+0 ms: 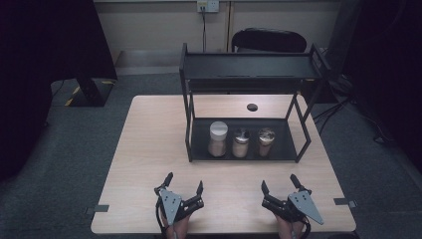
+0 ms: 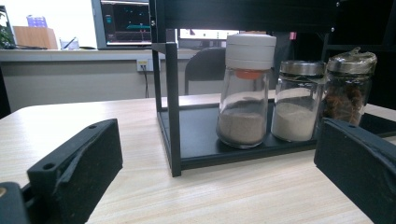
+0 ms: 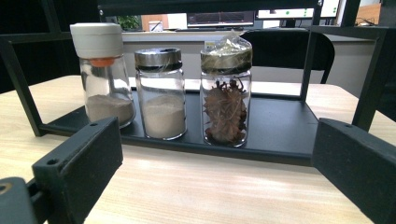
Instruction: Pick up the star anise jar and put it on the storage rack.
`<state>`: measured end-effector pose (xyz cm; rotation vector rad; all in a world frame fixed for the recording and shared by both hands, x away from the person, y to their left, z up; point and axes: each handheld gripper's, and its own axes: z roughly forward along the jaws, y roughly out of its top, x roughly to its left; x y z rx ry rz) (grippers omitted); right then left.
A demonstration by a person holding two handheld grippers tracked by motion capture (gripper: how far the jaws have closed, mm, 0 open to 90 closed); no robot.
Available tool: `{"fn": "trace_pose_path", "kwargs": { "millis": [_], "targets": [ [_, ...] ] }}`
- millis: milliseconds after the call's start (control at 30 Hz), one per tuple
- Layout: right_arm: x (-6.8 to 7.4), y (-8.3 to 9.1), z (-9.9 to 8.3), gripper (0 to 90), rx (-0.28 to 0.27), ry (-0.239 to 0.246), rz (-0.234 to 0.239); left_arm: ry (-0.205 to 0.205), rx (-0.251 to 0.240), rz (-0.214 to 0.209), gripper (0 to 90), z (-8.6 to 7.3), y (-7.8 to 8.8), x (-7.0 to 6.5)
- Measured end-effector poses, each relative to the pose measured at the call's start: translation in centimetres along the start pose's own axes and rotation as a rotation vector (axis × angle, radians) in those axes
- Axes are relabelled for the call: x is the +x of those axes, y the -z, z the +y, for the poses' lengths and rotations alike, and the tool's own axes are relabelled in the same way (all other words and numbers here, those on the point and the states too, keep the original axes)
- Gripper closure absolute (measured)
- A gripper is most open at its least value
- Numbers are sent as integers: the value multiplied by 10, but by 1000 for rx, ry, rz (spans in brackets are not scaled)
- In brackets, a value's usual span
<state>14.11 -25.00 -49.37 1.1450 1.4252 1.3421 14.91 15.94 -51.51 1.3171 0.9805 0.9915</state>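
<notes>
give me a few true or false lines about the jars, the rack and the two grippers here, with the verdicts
1. Three jars stand in a row on the lower shelf of the black rack. True.
2. The white-capped jar is at the right end of the row in the high view. False: it is at the left end, and the star anise jar is at the right end.
3. The left gripper is shut on a jar. False: its jaws stand apart over the bare table, holding nothing.
4. The right gripper is open and short of the rack. True.
5. The middle jar has a metal lid and holds pale powder. True.
6. The rack's top shelf carries a jar. False: nothing shows on it.
</notes>
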Motion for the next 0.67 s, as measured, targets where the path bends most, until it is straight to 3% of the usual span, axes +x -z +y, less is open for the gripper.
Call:
{"fn": "trace_pose_path", "kwargs": {
  "millis": [667],
  "targets": [
    [-1,-1,-6,8,-9,-10,6,0,0,0,6,0,0,0]
  ]
}}
